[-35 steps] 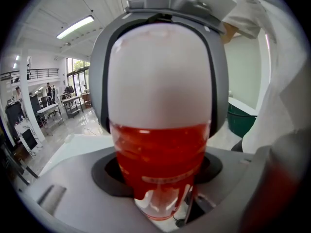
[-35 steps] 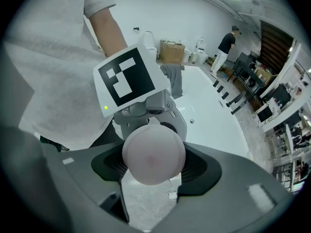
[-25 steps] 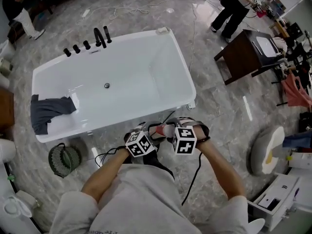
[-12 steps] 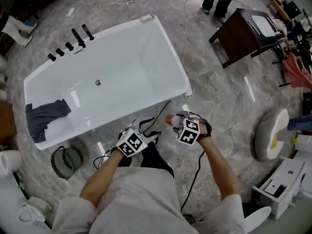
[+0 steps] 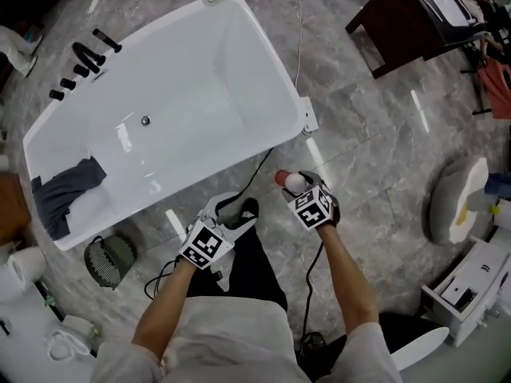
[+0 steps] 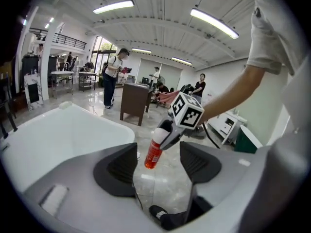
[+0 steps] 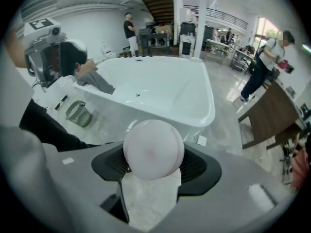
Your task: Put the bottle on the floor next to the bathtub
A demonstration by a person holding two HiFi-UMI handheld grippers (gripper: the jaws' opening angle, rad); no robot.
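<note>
The right gripper [image 5: 297, 188] has its jaws clamped on the white end of the red bottle [image 5: 286, 180]. It holds the bottle tilted in the air at the lower middle of the head view, above the marble floor [image 5: 375, 158] near the bathtub's [image 5: 200, 78] lower right corner. The left gripper [image 5: 227, 218], lower left of it, has its jaws wide apart with nothing between them.

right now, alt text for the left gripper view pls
The right tool holds a red bottle by its white cap, above the marble floor and beside a white bathtub. The left tool, jaws open and empty, frames it in the foreground. People and a dark table stand in the bright room behind.
</note>
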